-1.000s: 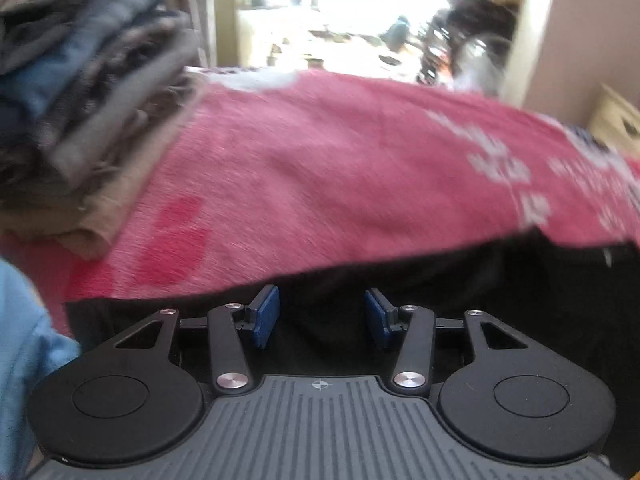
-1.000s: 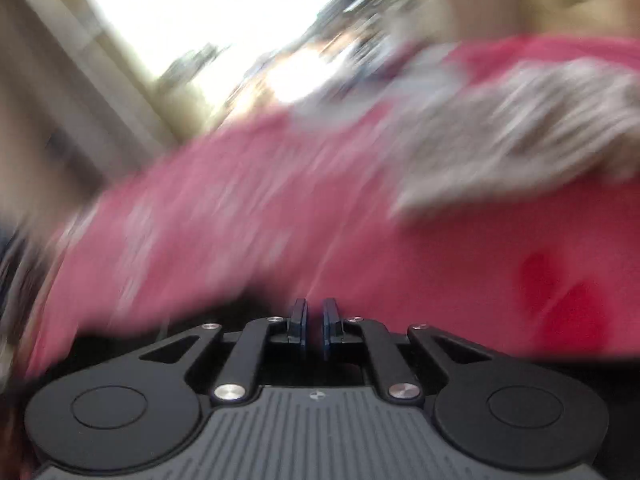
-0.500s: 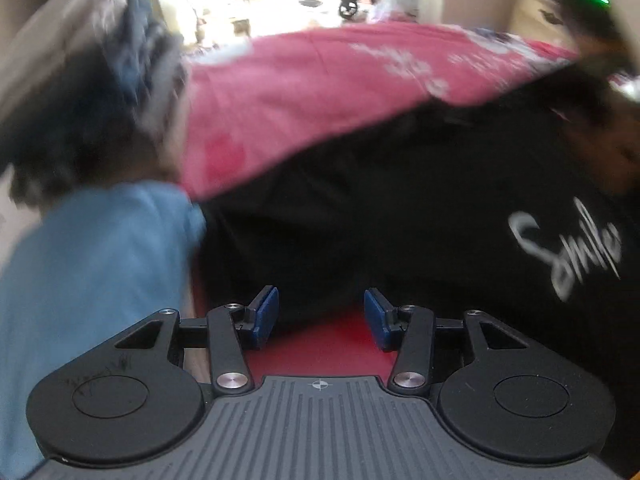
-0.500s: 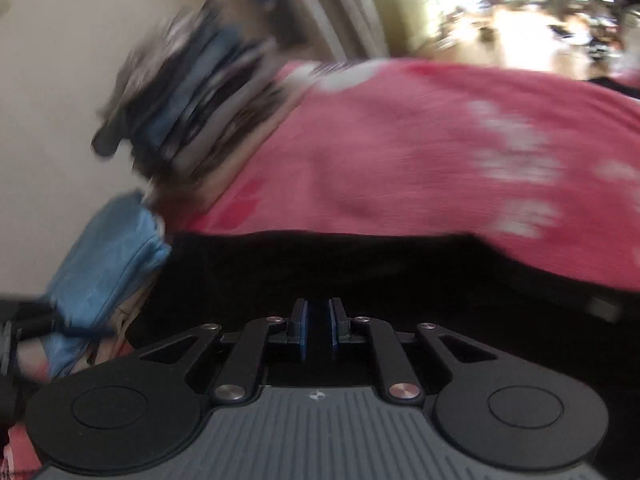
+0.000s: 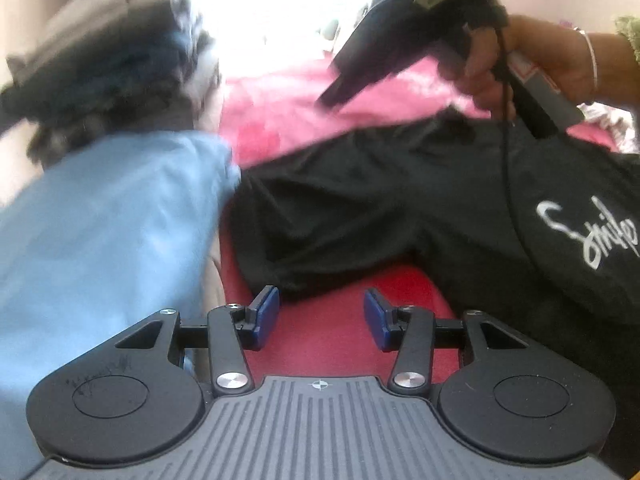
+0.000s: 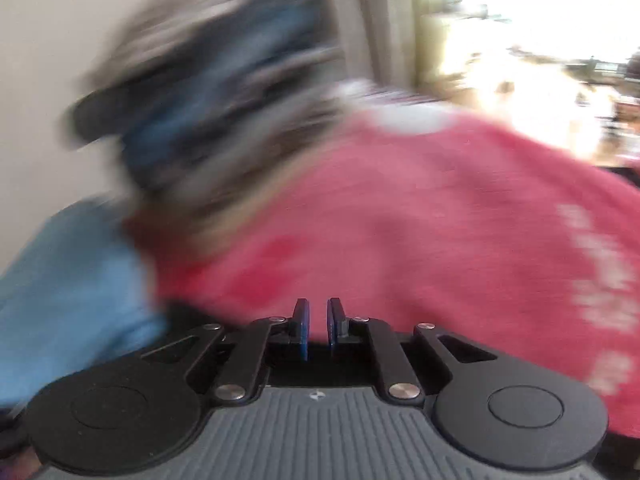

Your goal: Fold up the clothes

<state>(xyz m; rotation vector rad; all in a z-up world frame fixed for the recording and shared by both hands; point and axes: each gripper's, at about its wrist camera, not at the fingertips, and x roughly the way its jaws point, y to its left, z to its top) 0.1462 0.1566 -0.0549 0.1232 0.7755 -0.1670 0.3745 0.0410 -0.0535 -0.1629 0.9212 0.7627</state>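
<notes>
The black cotton T-shirt with white script lettering (image 5: 420, 200) sprawls just ahead of the left gripper (image 5: 320, 320), its near hem a touch beyond the blue pads and the printed side running off to the right. That gripper hovers about half open with nothing between the jaws, only red bedcover (image 5: 340, 320) showing in the gap, which looks like lining up for a pinch on the hem. Up and to the right, a person's hand (image 5: 520, 56) carries the right gripper (image 6: 318, 328) above the shirt's far edge; in its own view the pads stand nearly together with a sliver of gap (no cloth visibly caught there). To the left lies a light blue garment (image 5: 100, 240), and beyond it a blurred stack of folded clothes (image 5: 108, 68), probably the finished pile.
</notes>
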